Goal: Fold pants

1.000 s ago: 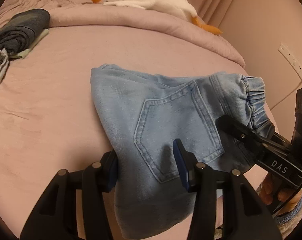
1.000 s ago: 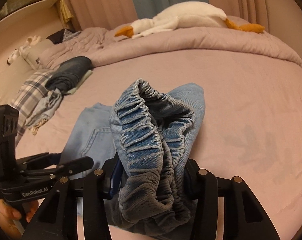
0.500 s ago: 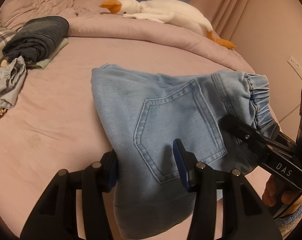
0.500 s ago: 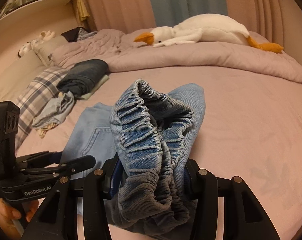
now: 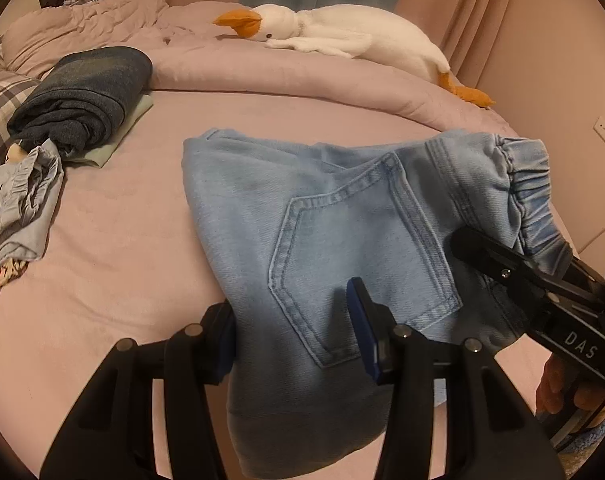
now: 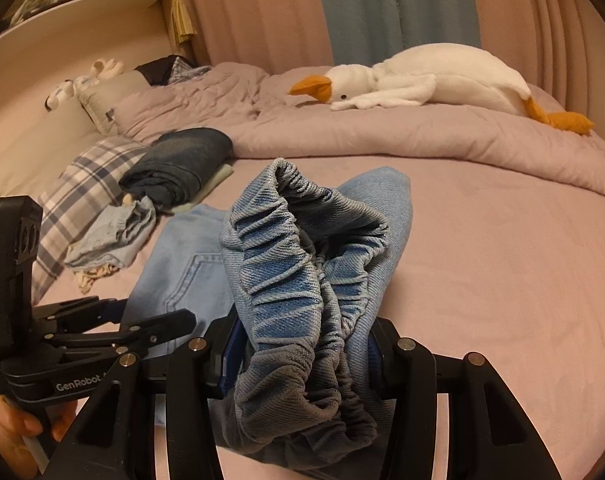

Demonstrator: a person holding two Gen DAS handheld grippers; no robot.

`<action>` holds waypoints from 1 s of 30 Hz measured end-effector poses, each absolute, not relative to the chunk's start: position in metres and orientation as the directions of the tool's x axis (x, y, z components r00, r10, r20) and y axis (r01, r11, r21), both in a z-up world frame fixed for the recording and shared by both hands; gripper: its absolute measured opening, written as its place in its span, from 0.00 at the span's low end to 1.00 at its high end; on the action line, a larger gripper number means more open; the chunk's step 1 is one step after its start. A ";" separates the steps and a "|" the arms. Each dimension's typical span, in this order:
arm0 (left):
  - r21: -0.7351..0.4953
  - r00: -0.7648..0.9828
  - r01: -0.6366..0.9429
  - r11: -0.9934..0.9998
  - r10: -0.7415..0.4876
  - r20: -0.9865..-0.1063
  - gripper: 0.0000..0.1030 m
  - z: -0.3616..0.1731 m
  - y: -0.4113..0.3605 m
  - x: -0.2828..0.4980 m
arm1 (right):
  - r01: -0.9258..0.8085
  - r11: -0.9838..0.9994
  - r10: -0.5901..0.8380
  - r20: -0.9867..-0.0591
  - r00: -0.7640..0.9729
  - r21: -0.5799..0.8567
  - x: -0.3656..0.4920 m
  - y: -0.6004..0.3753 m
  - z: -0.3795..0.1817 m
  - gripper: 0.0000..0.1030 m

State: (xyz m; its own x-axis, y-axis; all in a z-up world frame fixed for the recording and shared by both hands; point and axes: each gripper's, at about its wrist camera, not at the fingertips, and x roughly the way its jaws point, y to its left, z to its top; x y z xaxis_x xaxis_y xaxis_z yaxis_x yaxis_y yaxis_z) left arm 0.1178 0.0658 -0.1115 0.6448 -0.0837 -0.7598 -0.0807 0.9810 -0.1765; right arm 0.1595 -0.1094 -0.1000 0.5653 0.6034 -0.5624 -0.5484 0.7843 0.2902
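Light blue denim pants (image 5: 334, 240) with a back pocket and an elastic waistband are held up over the pink bed between both grippers. My left gripper (image 5: 294, 336) is shut on the folded edge near the pocket. My right gripper (image 6: 302, 356) is shut on the bunched elastic waistband (image 6: 302, 272). The far part of the pants rests on the bed. The right gripper also shows at the right of the left wrist view (image 5: 542, 288), and the left gripper at the lower left of the right wrist view (image 6: 114, 332).
A folded dark blue garment (image 5: 86, 96) on a pale green cloth, a crumpled light blue garment (image 5: 18, 204) and a plaid pillow (image 6: 82, 200) lie at the left. A white plush goose (image 5: 342, 36) lies on the rolled pink duvet (image 5: 302, 80) at the back.
Both grippers have tilted up and risen with the pants; more of the back of the bed and the curtains shows. Both grips are unchanged.
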 end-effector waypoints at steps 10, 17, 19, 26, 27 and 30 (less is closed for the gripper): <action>-0.140 0.627 -0.080 0.987 -0.060 -0.777 0.47 -0.125 0.080 0.156 | -0.540 0.785 0.605 -0.565 0.561 0.305 0.186 -0.089 -0.108 0.50; -0.130 0.608 -0.080 0.988 -0.055 -0.792 0.47 -0.139 0.091 0.183 | -0.513 0.793 0.599 -0.579 0.553 0.329 0.207 -0.079 -0.118 0.50; -0.117 0.603 -0.079 0.990 -0.046 -0.796 0.47 -0.144 0.093 0.190 | -0.503 0.797 0.594 -0.588 0.548 0.336 0.212 -0.076 -0.123 0.50; -0.085 0.588 -0.068 0.994 -0.029 -0.808 0.48 -0.155 0.093 0.199 | -0.484 0.797 0.595 -0.606 0.528 0.360 0.226 -0.072 -0.137 0.50; -0.082 0.586 -0.067 0.994 -0.027 -0.810 0.48 -0.156 0.094 0.200 | -0.485 0.796 0.596 -0.606 0.527 0.362 0.227 -0.073 -0.138 0.50; -0.076 0.578 -0.068 0.995 -0.023 -0.815 0.48 -0.160 0.095 0.201 | -0.483 0.796 0.596 -0.611 0.521 0.365 0.228 -0.075 -0.140 0.50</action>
State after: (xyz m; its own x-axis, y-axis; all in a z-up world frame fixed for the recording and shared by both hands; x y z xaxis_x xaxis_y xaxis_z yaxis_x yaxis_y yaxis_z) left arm 0.2014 0.0947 -0.1595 0.5785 -0.0232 -0.8154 -0.0677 0.9948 -0.0763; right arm 0.2282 -0.0752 -0.1399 0.5209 0.5962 -0.6109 -0.4831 0.7959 0.3648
